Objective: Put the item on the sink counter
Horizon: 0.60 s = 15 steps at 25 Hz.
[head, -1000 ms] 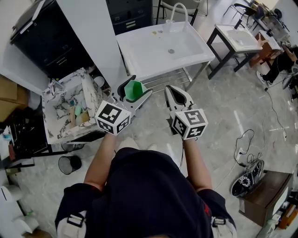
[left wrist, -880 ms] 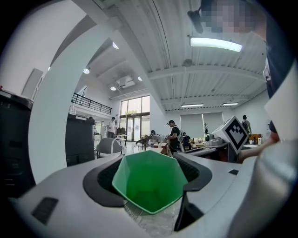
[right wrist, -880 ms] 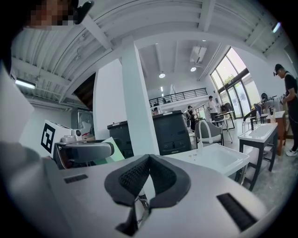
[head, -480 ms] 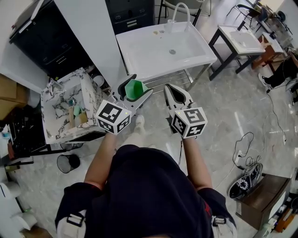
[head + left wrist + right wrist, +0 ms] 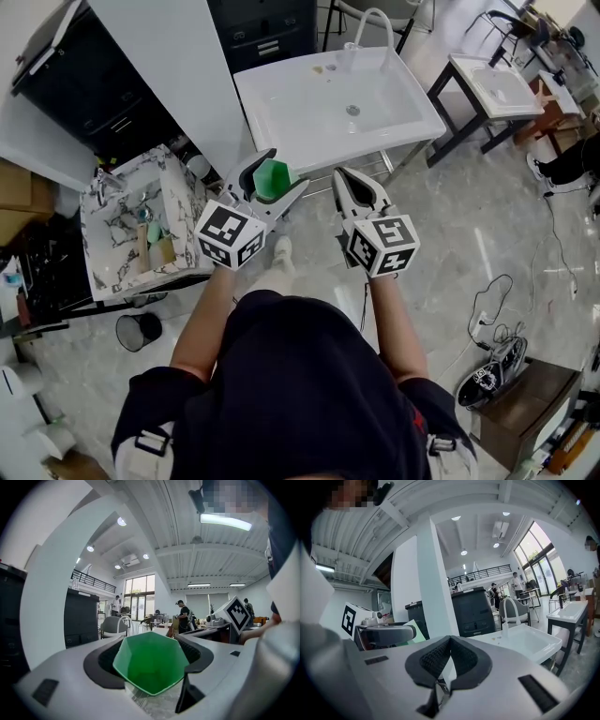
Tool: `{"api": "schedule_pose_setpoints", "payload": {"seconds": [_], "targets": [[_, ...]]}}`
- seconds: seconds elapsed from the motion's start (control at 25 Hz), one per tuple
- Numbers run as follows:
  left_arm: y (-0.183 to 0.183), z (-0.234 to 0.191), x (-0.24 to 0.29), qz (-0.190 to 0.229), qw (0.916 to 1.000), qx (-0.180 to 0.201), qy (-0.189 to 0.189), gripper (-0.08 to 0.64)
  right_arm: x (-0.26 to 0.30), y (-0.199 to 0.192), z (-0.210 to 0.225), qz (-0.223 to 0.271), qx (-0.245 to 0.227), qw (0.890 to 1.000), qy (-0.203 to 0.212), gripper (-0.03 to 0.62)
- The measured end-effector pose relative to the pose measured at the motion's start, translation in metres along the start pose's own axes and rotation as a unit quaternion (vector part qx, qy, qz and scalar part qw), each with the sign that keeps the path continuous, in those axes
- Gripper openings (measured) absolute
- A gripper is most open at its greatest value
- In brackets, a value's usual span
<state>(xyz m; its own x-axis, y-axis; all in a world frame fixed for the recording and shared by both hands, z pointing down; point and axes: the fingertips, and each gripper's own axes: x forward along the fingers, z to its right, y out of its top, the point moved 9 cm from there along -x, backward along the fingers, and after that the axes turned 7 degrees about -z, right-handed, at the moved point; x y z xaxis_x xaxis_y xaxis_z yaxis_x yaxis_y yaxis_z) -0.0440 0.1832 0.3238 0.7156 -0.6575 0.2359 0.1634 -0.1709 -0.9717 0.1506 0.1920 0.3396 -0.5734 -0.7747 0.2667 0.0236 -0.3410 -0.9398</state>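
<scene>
text: none legible | labels: none | numbers: none

Two grippers (image 5: 281,171) (image 5: 342,176), one green cup (image 5: 272,178) and three sinks (image 5: 309,122) (image 5: 487,89) (image 5: 108,255).

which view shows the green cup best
The left gripper view: the green cup fills mid-frame, gripped between the jaws of the left gripper. The head view shows the green cup small, from above; the right gripper view only an edge.
</scene>
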Motion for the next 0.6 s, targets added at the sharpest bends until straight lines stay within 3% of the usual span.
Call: {"api": "schedule_pose_setpoints", "payload": {"seconds": [0.6], "targets": [[0.015, -0.08, 0.054, -0.005, 0.9998, -0.018, 0.001, 0.331, 0.082, 0.033, 0.044, -0.018, 0.006, 1.0, 0.002, 0.034]]}}
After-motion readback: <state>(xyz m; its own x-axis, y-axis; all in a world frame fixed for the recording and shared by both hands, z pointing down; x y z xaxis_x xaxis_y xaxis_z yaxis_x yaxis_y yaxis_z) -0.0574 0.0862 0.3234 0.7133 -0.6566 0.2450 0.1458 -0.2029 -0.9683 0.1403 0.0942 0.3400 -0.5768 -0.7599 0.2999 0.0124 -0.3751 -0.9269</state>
